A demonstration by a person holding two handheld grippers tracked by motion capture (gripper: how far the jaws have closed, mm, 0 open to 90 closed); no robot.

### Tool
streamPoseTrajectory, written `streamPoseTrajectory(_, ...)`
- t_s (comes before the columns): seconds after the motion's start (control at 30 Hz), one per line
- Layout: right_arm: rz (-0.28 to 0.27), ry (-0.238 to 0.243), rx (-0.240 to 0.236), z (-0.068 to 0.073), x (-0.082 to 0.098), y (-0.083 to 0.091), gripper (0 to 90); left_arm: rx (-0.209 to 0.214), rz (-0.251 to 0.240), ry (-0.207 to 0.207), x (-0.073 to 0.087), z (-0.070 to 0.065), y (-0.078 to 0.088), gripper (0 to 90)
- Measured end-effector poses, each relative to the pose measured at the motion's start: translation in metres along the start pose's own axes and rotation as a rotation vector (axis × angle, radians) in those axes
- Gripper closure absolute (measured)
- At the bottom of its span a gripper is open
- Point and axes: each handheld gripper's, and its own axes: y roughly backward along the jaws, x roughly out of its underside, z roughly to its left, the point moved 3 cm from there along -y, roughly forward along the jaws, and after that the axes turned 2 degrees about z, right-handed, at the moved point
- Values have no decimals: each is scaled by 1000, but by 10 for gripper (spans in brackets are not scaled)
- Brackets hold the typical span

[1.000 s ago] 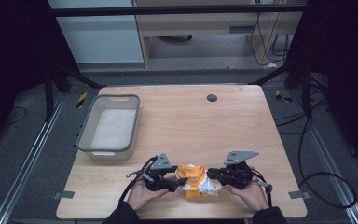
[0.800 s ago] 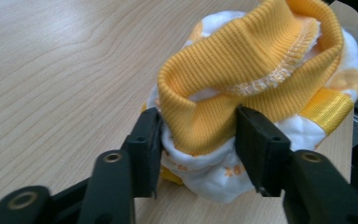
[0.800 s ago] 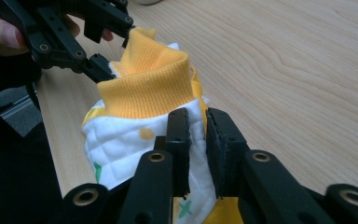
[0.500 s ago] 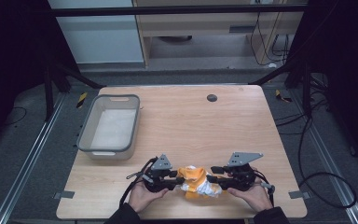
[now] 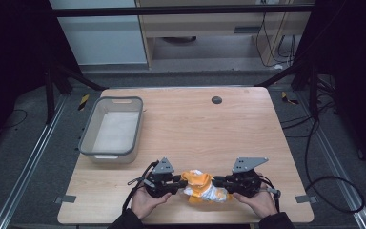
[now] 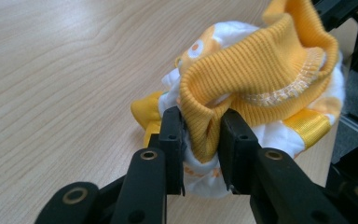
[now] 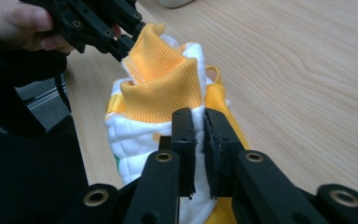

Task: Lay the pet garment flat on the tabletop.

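At the counter's (image 5: 190,129) near edge, the left claw (image 6: 201,130) pinches the yellow ribbed cuff of a yellow-and-white garment (image 5: 202,186); the right claw (image 7: 199,128) grips its white quilted fabric.

"What kind of place is this?"

"A lab or test room. The wooden table (image 5: 186,129) in the middle of the frame stands on a grey floor (image 5: 24,157) between metal rails (image 5: 26,167)."

"What else shows it?"

"Black cables (image 5: 324,157) lie at the right of the frame. Dark frame bars (image 5: 181,10) run across the top, with a plain cabinet (image 5: 100,36) behind."
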Motion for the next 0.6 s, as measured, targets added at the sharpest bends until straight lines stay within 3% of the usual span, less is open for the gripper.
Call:
streamPoseTrajectory(0.1,-12,-8,-9,0,-1,3,849,1,-10,-2,-2,-1,3,728)
streamPoseTrajectory(0.27,-77,-8,0,0,-8,12,852,-11,-40,-9,-6,-3,12,727)
streamPoseTrajectory(0.33,-85,-9,5,0,-9,13,853,-31,-60,-16,-8,-4,16,727)
streamPoseTrajectory(0.6,-166,-22,56,1,-19,21,855,-64,-108,-24,-19,-7,31,731)
